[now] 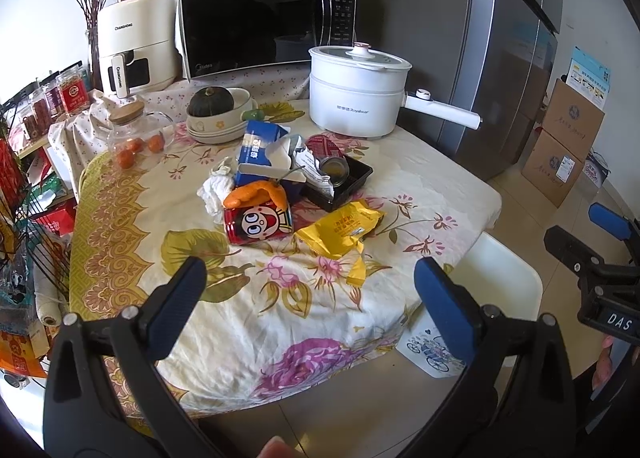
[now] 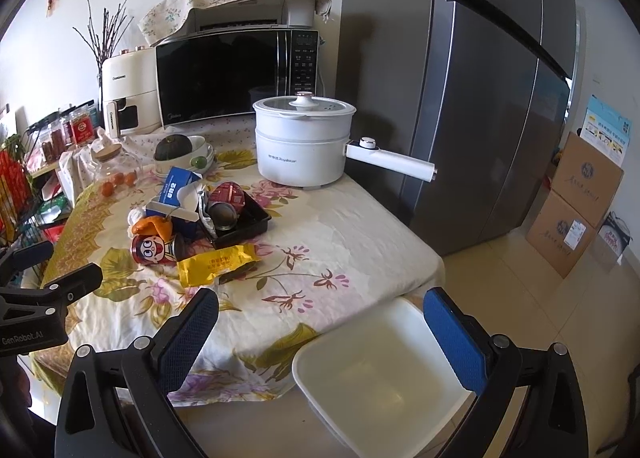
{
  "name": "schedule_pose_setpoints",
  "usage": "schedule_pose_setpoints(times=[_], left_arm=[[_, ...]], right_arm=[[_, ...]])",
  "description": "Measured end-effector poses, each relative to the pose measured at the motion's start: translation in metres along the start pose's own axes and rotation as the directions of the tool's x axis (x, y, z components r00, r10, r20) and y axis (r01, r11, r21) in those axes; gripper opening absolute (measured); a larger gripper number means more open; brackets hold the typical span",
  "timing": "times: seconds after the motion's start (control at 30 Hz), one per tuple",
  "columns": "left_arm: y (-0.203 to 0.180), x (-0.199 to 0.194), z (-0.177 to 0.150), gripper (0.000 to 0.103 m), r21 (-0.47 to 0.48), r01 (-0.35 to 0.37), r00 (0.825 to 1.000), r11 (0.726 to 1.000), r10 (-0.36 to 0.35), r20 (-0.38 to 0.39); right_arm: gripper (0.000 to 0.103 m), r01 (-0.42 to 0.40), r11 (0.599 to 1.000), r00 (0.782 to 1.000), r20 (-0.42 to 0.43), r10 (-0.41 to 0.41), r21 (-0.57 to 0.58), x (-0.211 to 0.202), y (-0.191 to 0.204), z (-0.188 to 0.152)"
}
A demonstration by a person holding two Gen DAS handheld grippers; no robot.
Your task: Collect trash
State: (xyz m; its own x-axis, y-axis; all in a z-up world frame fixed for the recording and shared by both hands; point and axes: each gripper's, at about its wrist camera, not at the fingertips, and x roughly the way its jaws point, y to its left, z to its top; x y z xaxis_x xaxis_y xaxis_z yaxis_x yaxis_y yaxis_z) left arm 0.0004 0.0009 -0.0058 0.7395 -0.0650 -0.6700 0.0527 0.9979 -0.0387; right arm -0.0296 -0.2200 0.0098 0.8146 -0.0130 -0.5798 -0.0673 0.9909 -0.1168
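We hold both grippers back from the table edge, the left gripper and the right gripper each with jaws spread wide and nothing between them. The trash sits heaped mid-table on the floral tablecloth: a yellow snack wrapper nearest us, a red cartoon can lying on its side, orange peel draped on it, crumpled tissue, a torn blue carton and a black plastic tray holding a small jar.

We judge the wrapper light, limp and slick, best pinched at its loose corner; the can is stiff and may roll, so we would take it across its body.

Only the right wrist view shows the white bin open and empty beside the table; the left view catches just its rim.
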Motion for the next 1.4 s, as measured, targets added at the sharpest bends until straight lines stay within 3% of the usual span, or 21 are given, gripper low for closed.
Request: schedule_pose_setpoints(times=[1.4], left_arm=[[0.0012, -0.0021, 0.0027, 0.103, 0.001, -0.004, 1.0, 1.0, 0.004, 0.007]], right_arm=[[0.103, 0.017, 1.0, 1.0, -0.008, -0.017, 0.01, 0.0016, -0.0035, -0.0007]])
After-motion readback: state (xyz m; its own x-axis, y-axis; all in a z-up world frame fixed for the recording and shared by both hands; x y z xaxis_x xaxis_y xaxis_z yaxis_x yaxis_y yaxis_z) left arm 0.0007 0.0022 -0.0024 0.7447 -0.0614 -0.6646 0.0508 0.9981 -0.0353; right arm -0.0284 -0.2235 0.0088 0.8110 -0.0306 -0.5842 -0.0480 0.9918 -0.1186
